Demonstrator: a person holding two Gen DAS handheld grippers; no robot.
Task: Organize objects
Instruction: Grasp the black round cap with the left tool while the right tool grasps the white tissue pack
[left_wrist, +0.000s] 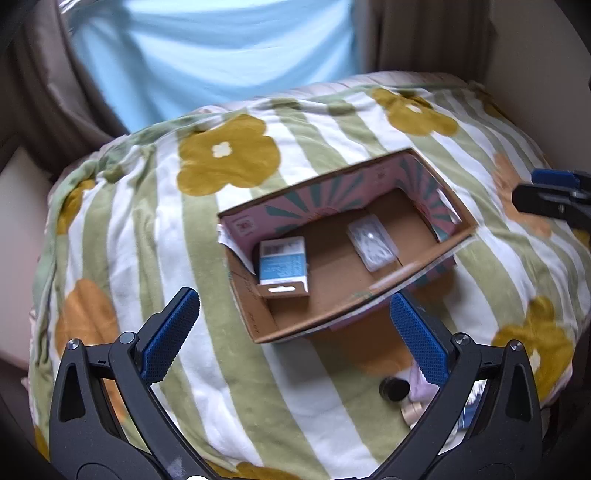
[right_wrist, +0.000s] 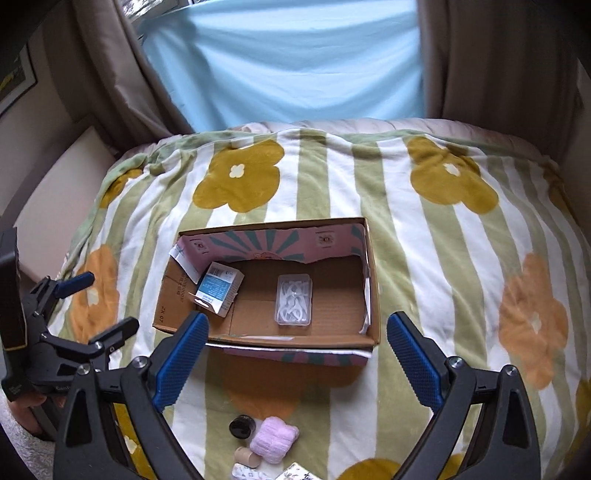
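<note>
On blanket (right_wrist: 332, 177): box (right_wrist: 373, 280) holding carton (right_wrist: 219, 290) and clear case (right_wrist: 294, 300). Below right gripper (right_wrist: 295, 347), near edge: loose pile, black cap (right_wrist: 242, 426), pink puff (right_wrist: 274, 439), tube (right_wrist: 246, 456). Nearer right than left gripper (left_wrist: 291, 332). Both spread wide, empty.

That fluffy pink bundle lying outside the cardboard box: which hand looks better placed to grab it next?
Probably the right. In its view the fluffy pink bundle lies between the open right gripper's fingers, just below. From the left gripper, also open, it peeks out behind one finger, off to the side.
</note>
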